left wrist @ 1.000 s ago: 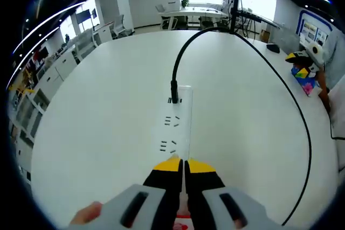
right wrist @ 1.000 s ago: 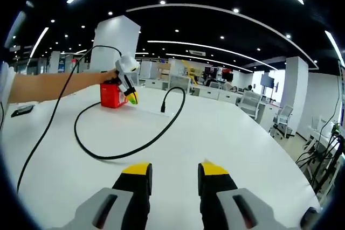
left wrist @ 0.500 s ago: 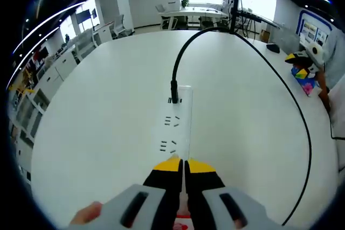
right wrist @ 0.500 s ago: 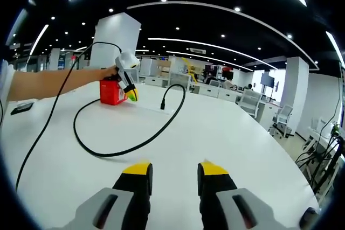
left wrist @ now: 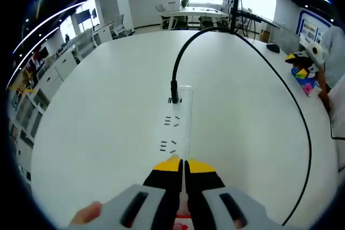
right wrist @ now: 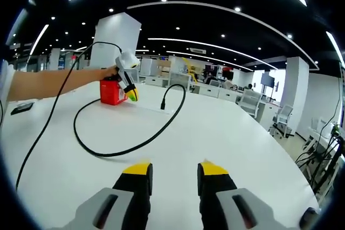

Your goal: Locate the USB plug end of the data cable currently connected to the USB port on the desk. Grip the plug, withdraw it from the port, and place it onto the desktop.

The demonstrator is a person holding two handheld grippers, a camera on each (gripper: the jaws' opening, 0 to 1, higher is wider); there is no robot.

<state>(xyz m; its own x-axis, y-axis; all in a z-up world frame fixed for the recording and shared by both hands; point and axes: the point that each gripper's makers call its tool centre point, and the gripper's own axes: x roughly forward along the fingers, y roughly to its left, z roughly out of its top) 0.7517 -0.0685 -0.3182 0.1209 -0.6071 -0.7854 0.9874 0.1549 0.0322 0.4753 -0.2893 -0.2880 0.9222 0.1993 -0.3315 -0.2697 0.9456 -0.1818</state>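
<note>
Broad white round desk [left wrist: 97, 111] in an open-plan office, ceiling light strips overhead in the right gripper view.

Left gripper [left wrist: 184, 165], yellow-tipped black jaws pressed together with barely a slit between, resting at the near end of a long white power strip [left wrist: 173, 127] lying flat on the desk; cannot tell whether the tips pinch the strip or merely touch it. At the strip's far end, black USB plug [left wrist: 173, 91] standing upright in its port, still seated. Thick black data cable [left wrist: 291, 95] rising from the plug, arching toward the far edge, then sweeping down the right side of the desk. Colourful blocks [left wrist: 303, 74] near the right edge, beside a person's sleeve.

Right gripper [right wrist: 173, 168], jaws spread with a clear gap, holding nothing, hovering above bare desk well apart from the strip. Same view, from the side: left gripper seen at a distance in a bare forearm's hand, tips down on the strip, just beside a red box [right wrist: 111, 92]; plug upright further along; cable looping across the desk in a wide curve.
</note>
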